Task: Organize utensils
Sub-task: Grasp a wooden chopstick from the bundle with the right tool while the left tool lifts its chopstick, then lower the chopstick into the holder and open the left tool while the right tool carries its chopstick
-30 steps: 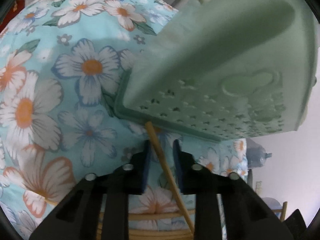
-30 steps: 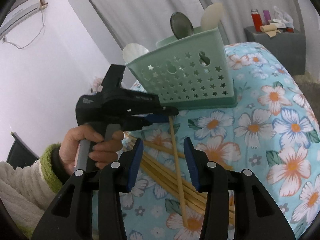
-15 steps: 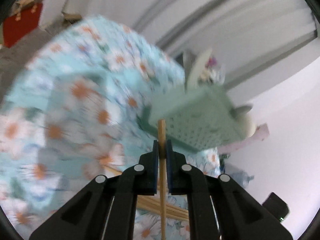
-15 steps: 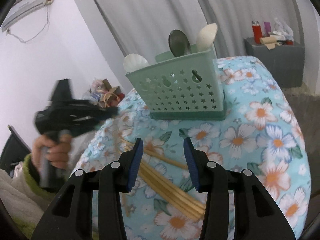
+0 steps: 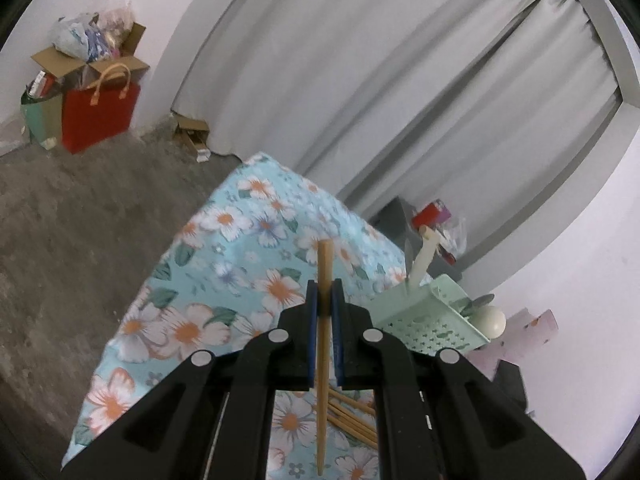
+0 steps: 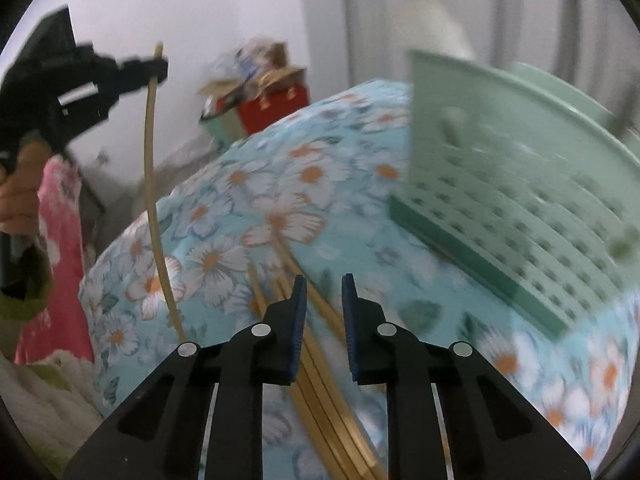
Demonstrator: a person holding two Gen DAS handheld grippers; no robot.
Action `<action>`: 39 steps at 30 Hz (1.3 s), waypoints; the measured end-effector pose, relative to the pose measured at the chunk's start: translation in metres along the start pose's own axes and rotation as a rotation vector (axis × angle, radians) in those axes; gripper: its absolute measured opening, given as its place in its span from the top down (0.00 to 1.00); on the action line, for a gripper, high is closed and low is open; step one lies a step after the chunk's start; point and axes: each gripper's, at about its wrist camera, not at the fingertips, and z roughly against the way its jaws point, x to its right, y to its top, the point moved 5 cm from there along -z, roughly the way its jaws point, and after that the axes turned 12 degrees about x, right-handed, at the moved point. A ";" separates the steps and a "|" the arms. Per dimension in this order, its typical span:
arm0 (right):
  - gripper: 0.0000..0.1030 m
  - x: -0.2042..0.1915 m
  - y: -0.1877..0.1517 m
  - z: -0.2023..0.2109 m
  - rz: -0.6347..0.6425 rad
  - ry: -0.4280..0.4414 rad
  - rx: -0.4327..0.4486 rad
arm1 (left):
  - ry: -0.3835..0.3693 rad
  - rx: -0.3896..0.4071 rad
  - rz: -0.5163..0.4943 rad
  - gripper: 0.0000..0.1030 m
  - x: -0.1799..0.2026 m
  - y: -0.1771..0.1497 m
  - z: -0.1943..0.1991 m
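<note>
My left gripper [image 5: 325, 292] is shut on one wooden chopstick [image 5: 325, 260], held up off the floral tablecloth [image 5: 224, 288]. The right wrist view shows the same gripper [image 6: 156, 68] raised at upper left, the chopstick [image 6: 150, 160] hanging from it. The mint green perforated caddy [image 5: 432, 320] stands to the right with spoons [image 5: 424, 256] in it. My right gripper [image 6: 323, 292] points down over the pile of chopsticks [image 6: 320, 364] lying on the cloth. Its jaws are closing, with a gap still showing and the pads gripping nothing. The caddy [image 6: 520, 180] is close on its right.
A red bag [image 5: 100, 116] and cardboard boxes [image 5: 88, 60] sit on the concrete floor by the wall. Grey curtains [image 5: 400, 100] hang behind the table. A grey cabinet [image 5: 396, 220] with small items stands past the far table edge. A hand [image 6: 18, 192] and green sleeve are at left.
The left gripper shut on a chopstick and lifted it up and away from the caddy. The right gripper swung down towards the chopstick pile, nearer the caddy, and its jaws narrowed.
</note>
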 end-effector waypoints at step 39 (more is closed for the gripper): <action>0.97 0.029 0.086 0.065 -0.023 -0.182 0.289 | -0.118 0.125 -0.156 0.94 0.051 0.030 0.020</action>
